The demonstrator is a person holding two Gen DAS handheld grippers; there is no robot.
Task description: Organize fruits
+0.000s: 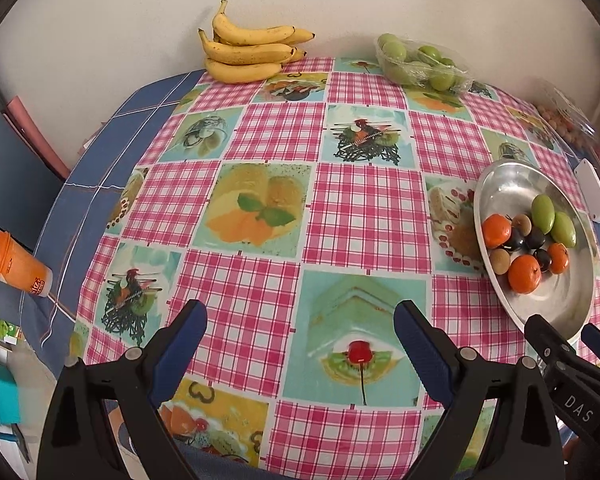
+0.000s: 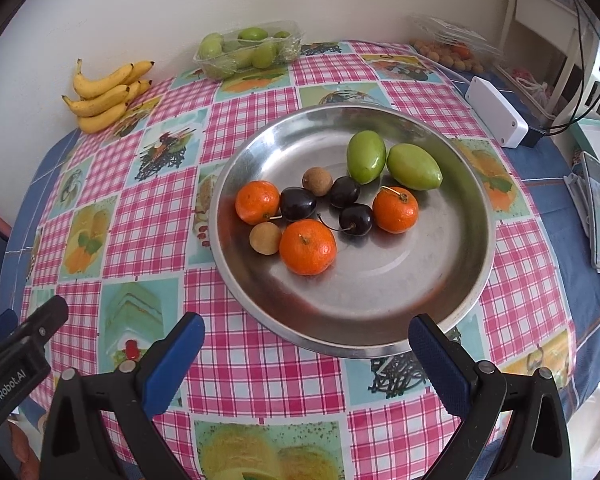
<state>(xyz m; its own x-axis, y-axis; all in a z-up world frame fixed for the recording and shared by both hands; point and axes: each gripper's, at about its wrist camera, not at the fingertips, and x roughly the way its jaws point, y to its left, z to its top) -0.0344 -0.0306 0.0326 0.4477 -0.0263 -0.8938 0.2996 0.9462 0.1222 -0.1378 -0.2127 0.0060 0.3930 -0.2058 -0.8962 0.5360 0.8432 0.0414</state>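
Observation:
A round metal plate (image 2: 380,288) sits on the checked tablecloth. It holds three tangerines (image 2: 308,246), three dark cherries (image 2: 355,219), two brown longans (image 2: 317,181) and two green oval fruits (image 2: 366,156). My right gripper (image 2: 306,326) hovers open over the plate's near rim, with nothing between its fingers. My left gripper (image 1: 302,316) stands open over bare tablecloth to the left of the plate (image 1: 512,184), and it is empty too. Each gripper shows at the edge of the other's view.
A bunch of bananas (image 1: 248,52) lies at the table's far edge by the wall. A wrapped tray of green fruits (image 2: 248,50) and a clear pack of longans (image 2: 448,54) are further right. A white box (image 2: 496,112), a phone (image 2: 598,208) and an orange cup (image 1: 18,264) lie near the table's edges.

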